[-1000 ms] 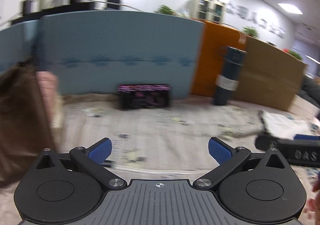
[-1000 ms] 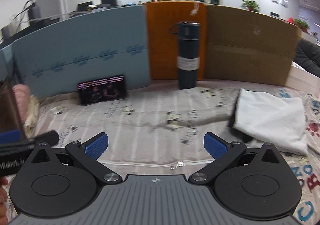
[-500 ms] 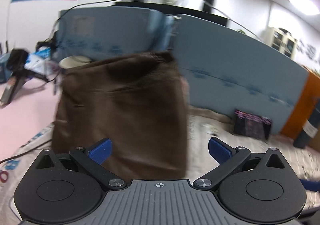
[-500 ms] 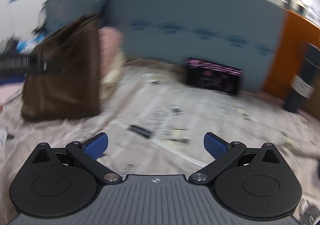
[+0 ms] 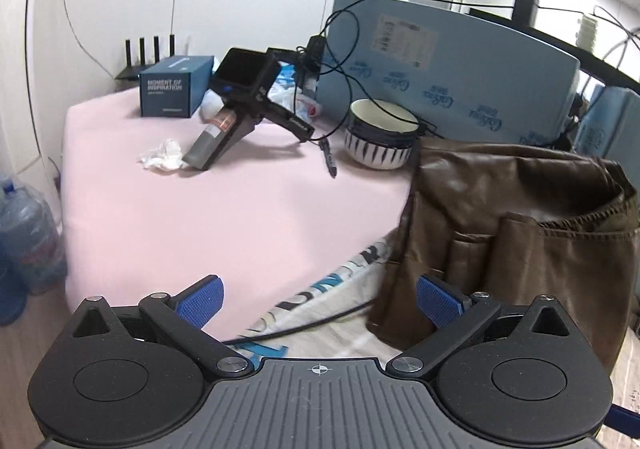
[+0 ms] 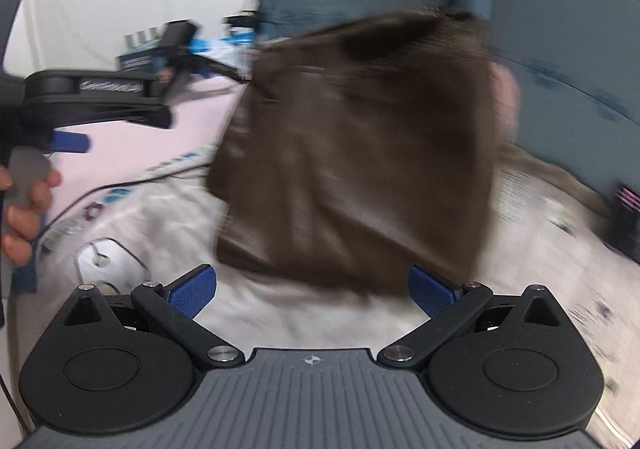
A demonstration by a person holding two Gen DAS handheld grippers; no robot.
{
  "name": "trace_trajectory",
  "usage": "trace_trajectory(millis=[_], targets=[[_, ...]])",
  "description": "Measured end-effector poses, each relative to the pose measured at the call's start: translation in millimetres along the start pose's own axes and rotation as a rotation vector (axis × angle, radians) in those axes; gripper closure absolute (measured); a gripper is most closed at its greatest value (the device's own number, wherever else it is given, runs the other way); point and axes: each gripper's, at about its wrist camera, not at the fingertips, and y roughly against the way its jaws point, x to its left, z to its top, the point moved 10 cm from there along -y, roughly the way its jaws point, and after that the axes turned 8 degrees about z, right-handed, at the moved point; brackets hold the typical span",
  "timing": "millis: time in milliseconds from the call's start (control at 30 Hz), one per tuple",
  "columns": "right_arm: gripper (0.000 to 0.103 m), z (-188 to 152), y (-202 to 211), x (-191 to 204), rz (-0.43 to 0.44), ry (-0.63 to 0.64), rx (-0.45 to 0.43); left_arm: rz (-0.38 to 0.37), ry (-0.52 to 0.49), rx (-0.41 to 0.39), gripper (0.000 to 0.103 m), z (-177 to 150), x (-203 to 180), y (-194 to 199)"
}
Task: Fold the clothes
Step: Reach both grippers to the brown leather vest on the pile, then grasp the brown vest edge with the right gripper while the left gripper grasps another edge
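A brown leather-like bag [image 5: 520, 225] stands upright on the printed cloth [image 5: 320, 313], at the right of the left wrist view. It also shows, blurred, in the middle of the right wrist view [image 6: 360, 153]. My left gripper [image 5: 318, 299] is open and empty, just left of the bag's base. My right gripper [image 6: 312, 289] is open and empty in front of the bag. The left gripper also shows at the left of the right wrist view [image 6: 100, 101]. No garment is clearly seen.
A pink foam surface [image 5: 224, 201] carries a blue box [image 5: 174, 89], a black handheld device [image 5: 244, 89], a crumpled tissue [image 5: 162, 157], cables and a striped bowl [image 5: 380, 141]. Blue partition panels [image 5: 460, 81] stand behind. Water bottles [image 5: 24, 241] stand at the far left.
Both grippers have swung left, from the cloth with the white garment and flask to the brown bag and pink surface. Both stayed open.
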Motion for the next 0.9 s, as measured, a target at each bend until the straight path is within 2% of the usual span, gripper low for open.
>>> trace_trajectory(millis=[67,167,233,267,333,367,400,433,500,567,700,733,900], targets=[[0.0,4,-24,11,-0.018,0.028,0.02,-0.037,0.035,0.02,0.0,2,0,-6],[0.0,6,-57,18,-0.118,0.059,0.066,-0.092,0.095,0.048,0.0,4,-1,-17],[0.0,5,-68,17,-0.178,0.084,0.06,-0.129,0.099,0.055,0.0,5,-2,-23],[0.004,6,-68,16,-0.184,0.078,0.043,-0.145,0.089,0.057,0.0,6,-6,-26],[0.018,8,-66,12,-0.196,0.068,0.039,-0.184,0.058,0.05,0.0,8,-16,-32],[0.043,10,-63,7,-0.21,0.066,0.035,-0.206,0.044,0.048,0.0,10,-21,-36],[0.063,11,-60,3,-0.224,0.064,0.031,-0.226,0.036,0.047,0.0,12,-26,-41],[0.068,12,-56,-2,-0.232,0.057,0.028,-0.246,0.031,0.048,0.0,13,-32,-45],[0.087,16,-45,-12,-0.197,-0.011,0.017,-0.276,0.02,0.057,0.0,14,-45,-57],[0.095,23,-29,-21,-0.175,-0.06,-0.013,-0.303,0.008,0.074,0.001,13,-57,-68],[0.096,32,16,-36,-0.182,-0.1,-0.09,-0.362,-0.002,0.082,0.001,11,-78,-81],[0.097,32,28,-41,-0.19,-0.114,-0.104,-0.371,-0.001,0.085,0.004,11,-82,-83],[0.097,33,85,-77,-0.295,-0.208,-0.175,-0.425,0.034,0.096,0.008,12,-93,-85]])
